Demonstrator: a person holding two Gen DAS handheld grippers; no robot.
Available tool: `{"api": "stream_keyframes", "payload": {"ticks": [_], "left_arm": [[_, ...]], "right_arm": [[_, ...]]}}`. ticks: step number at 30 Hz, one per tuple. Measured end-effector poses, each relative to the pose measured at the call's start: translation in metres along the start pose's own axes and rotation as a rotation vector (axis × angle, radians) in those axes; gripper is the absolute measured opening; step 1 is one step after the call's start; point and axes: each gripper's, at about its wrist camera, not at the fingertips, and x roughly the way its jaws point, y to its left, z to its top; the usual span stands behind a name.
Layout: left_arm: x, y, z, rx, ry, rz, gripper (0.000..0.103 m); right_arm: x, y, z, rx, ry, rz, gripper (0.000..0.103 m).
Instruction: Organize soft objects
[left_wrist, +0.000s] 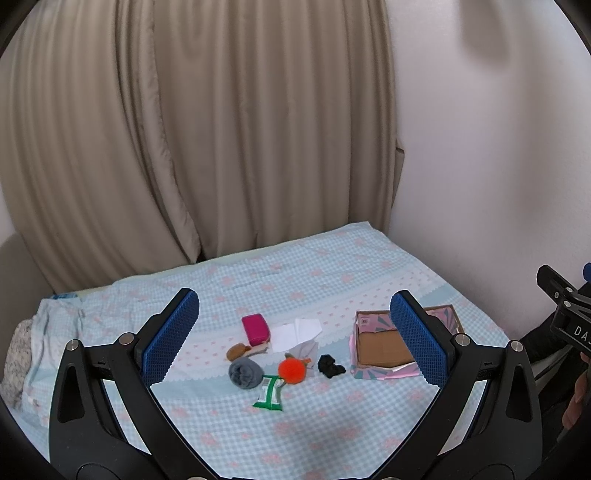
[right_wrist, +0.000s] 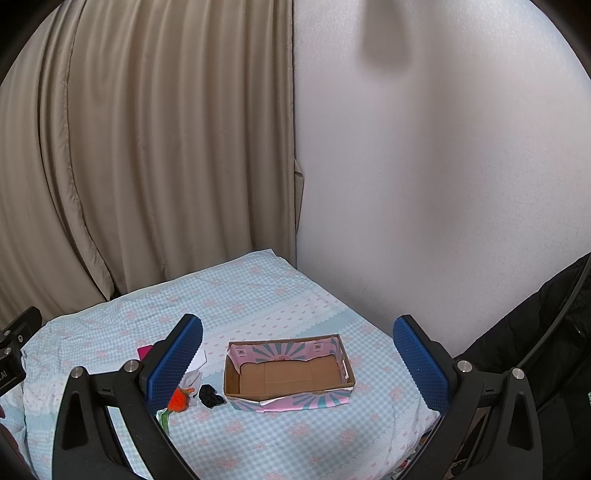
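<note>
A beige curtain (left_wrist: 184, 129) hangs in heavy folds behind the bed (left_wrist: 332, 266), and a plain white wall (right_wrist: 443, 166) meets it at the corner on the right. The bed wears a light blue checked sheet (right_wrist: 258, 295) with pink flowers and scalloped bands, rumpled toward the left edge. On it, toward the right, sits an open cardboard box (right_wrist: 288, 369), pink and teal outside, brown inside, with nothing in it. Left of the box lies a loose cluster of small things: a black scrunchie (left_wrist: 331, 365) nearest the box, an orange pompom (left_wrist: 291, 371), white cloth (left_wrist: 299, 332), a grey rolled sock (left_wrist: 244, 373), a magenta pouch (left_wrist: 255, 328), a brown item (left_wrist: 236, 350) and a green-and-white packet (left_wrist: 269, 393) at the front. The left gripper (left_wrist: 295, 336) hovers above the cluster, jaws spread wide and holding nothing. The right gripper (right_wrist: 297, 363) hovers over the box, jaws likewise spread and free.
</note>
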Motion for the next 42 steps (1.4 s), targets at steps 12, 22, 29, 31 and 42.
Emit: {"api": "stream_keyframes", "payload": {"ticks": [12,22,29,31,42], "left_arm": [[-0.001,-0.002,0.000,-0.003,-0.004,0.003,0.103],[-0.004,0.000,-0.001,-0.015,0.017,0.029,0.103],[0.008,0.021,-0.015,-0.057,0.047,0.109,0.103],[0.015,0.034,-0.024,-0.065,0.062,0.124,0.103],[0.116,0.123,-0.096,-0.015,0.209,0.027,0.103]], "right_arm": [[-0.002,0.002,-0.003,0.003,-0.004,0.002,0.103],[-0.004,-0.002,-0.003,-0.005,0.016,0.009,0.103],[0.013,0.002,-0.009,-0.044,0.069,0.080,0.103],[0.021,0.011,-0.017,-0.065,0.083,0.111,0.103],[0.072,0.103,-0.097,-0.073,0.188,0.203,0.103]]}}
